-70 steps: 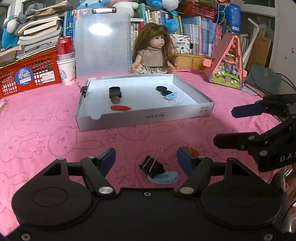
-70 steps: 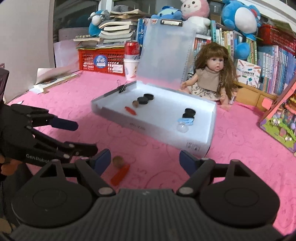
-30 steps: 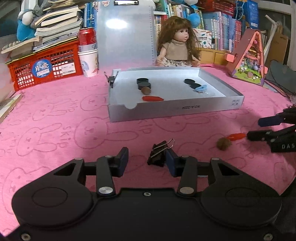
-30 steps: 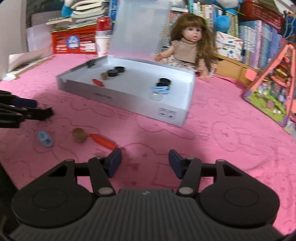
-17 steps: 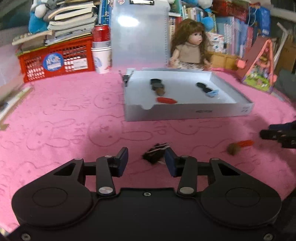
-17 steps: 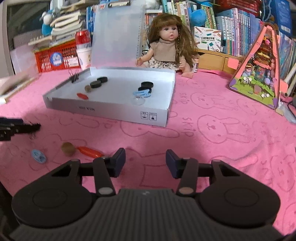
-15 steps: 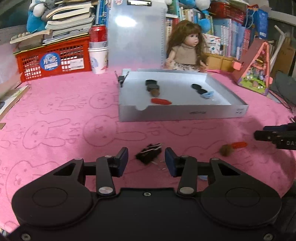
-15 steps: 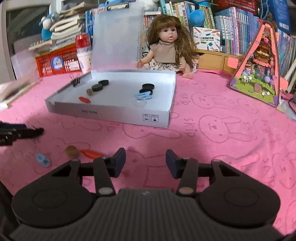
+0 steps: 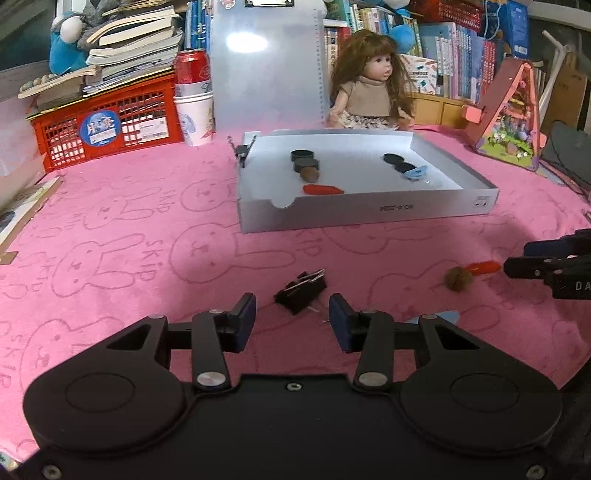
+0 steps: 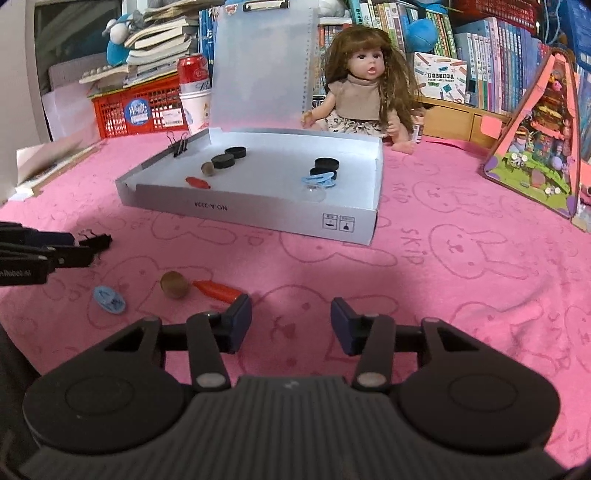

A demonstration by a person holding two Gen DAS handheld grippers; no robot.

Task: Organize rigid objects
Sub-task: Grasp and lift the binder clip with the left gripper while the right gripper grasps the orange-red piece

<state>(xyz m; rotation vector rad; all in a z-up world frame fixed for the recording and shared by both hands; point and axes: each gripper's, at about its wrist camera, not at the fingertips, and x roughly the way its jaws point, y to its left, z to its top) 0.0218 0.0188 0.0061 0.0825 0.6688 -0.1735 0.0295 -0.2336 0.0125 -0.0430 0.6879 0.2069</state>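
Counter covered by a pink towel (image 9: 110,229) printed with rabbit outlines. Behind it, a red crate (image 9: 107,127) bearing stacked books (image 9: 133,62), a row of upright books (image 10: 491,55), a seated doll (image 9: 369,92), a triangular miniature house (image 10: 535,147) and blue plush toys (image 10: 421,27).

open cloth (image 9: 122,236) before tray (image 9: 369,214)

A long-haired doll (image 9: 370,96) sits behind the box on the pink rabbit-print cloth (image 9: 122,229) covering the desk. To its left a red soda can (image 9: 192,69) stands atop stacked paper cups (image 9: 194,119), beside a red crate (image 9: 107,125) bearing piled books (image 9: 129,62) (some lying open). A pink triangular toy house (image 10: 537,144) stands right; bookshelves (image 10: 491,62) fill the back.
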